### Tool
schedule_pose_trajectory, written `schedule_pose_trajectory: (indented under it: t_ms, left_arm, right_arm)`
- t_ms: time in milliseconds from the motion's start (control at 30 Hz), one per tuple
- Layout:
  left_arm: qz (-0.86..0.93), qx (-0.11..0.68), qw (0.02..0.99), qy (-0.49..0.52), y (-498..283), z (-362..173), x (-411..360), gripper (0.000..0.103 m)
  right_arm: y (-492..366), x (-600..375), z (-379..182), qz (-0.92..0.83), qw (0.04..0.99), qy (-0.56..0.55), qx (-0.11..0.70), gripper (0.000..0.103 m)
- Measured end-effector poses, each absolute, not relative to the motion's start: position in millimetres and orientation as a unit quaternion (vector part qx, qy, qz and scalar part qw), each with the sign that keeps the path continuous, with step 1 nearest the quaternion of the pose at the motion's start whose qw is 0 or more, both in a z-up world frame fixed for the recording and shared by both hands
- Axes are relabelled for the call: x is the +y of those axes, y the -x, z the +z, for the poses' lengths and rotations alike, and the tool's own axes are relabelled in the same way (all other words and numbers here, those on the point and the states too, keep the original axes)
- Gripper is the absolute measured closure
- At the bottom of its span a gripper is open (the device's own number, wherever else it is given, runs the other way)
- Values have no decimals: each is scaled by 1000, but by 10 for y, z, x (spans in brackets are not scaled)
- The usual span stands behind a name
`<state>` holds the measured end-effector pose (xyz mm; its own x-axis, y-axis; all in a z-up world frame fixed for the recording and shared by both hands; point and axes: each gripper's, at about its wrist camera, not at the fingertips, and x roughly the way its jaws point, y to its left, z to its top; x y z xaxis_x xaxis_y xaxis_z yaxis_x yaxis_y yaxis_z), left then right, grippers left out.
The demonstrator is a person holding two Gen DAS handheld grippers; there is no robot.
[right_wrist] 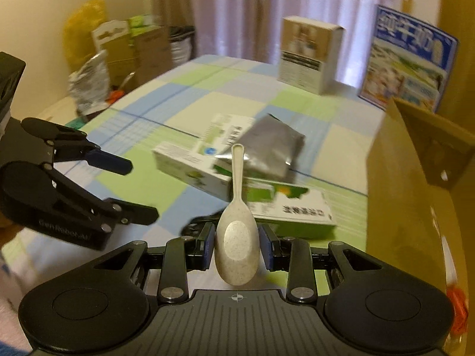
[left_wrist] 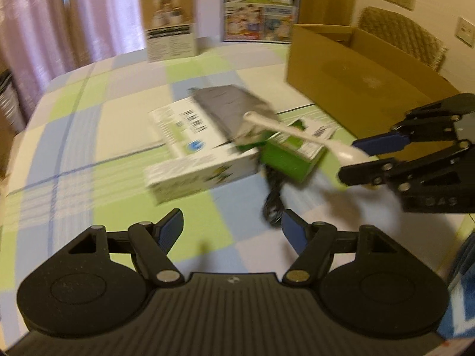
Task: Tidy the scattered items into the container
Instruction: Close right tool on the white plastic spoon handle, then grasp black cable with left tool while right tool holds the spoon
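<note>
We have the right gripper [right_wrist: 236,250] clamped on the bowl of the pale spoon [right_wrist: 236,231], handle pointing forward so it can go handle-first into the cardboard box [left_wrist: 341,68] just to its right. Our left gripper [left_wrist: 231,227] hangs with jaws apart, holding nothing, over the checked tablecloth [left_wrist: 89,136], probably lining up on the white-and-green carton [left_wrist: 190,154]; blur makes that uncertain. The grey pouch [right_wrist: 273,148] rests on the cartons.

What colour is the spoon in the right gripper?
The spoon is speckled off-white, a pale beige; the right wrist view shows it best.
</note>
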<state>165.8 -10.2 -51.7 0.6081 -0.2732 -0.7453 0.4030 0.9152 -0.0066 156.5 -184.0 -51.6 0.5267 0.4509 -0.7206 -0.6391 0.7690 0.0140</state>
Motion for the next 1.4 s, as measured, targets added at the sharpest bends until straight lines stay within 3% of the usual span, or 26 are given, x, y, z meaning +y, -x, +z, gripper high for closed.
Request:
schedule_pose_trajectory:
  t_ms: [467, 600, 1167, 1400]
  left_arm:
    - [-249, 419, 865, -123, -2111, -962, -611, 68]
    - [-242, 422, 864, -131, -2170, -1031, -673, 86]
    - [-191, 469, 850, -148, -1671, -847, -250, 92]
    - [-183, 468, 853, -139, -1641, -917, -252, 82]
  right_arm:
    - [-1719, -2086, -593, 272, 882, 73, 377, 74]
    - [-1725, -2112, -613, 266, 884, 62, 379, 74]
    - [-1586, -1974, -641, 309, 863, 74, 392, 73]
    - [-1606, -1922, -766, 311, 849, 87, 419, 73]
